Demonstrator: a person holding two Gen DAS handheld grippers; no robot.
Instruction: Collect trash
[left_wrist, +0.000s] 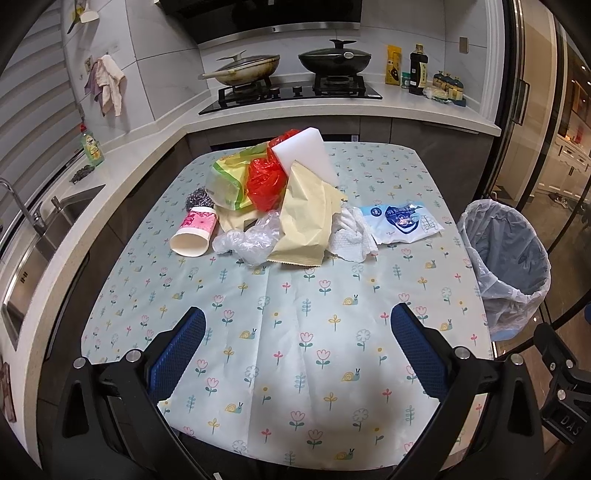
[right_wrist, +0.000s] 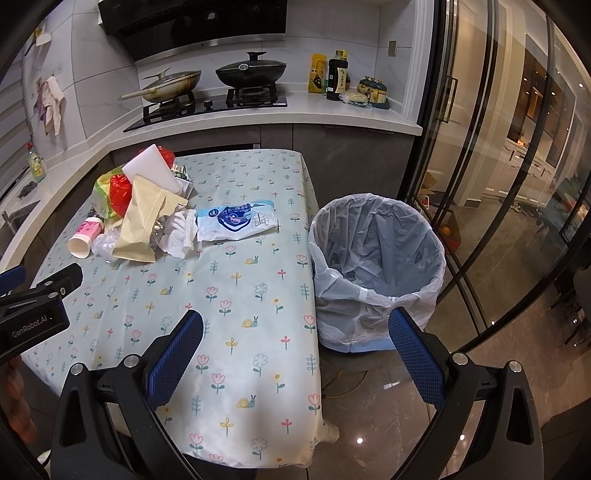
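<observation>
A heap of trash lies on the far half of the flowered table (left_wrist: 295, 350): a pink paper cup (left_wrist: 194, 232) on its side, clear crumpled plastic (left_wrist: 251, 236), a tan wrapper (left_wrist: 306, 218), a red bag (left_wrist: 266, 181), a green-yellow bag (left_wrist: 229, 181), a white foam block (left_wrist: 306, 151), a white wipe (left_wrist: 351, 236) and a blue-white wet-wipe pack (left_wrist: 402, 221). The bin (right_wrist: 376, 266), lined with a clear bag, stands on the floor right of the table. My left gripper (left_wrist: 297, 332) is open and empty over the near table. My right gripper (right_wrist: 295, 336) is open and empty above the table's right edge.
A counter runs behind and to the left, with a stove and two pans (left_wrist: 288, 66), bottles (left_wrist: 417, 70), a sink (left_wrist: 44, 225) and a green soap bottle (left_wrist: 91, 146). Glass sliding doors (right_wrist: 498, 166) stand at the right. The left gripper's body (right_wrist: 33, 306) shows at the left of the right wrist view.
</observation>
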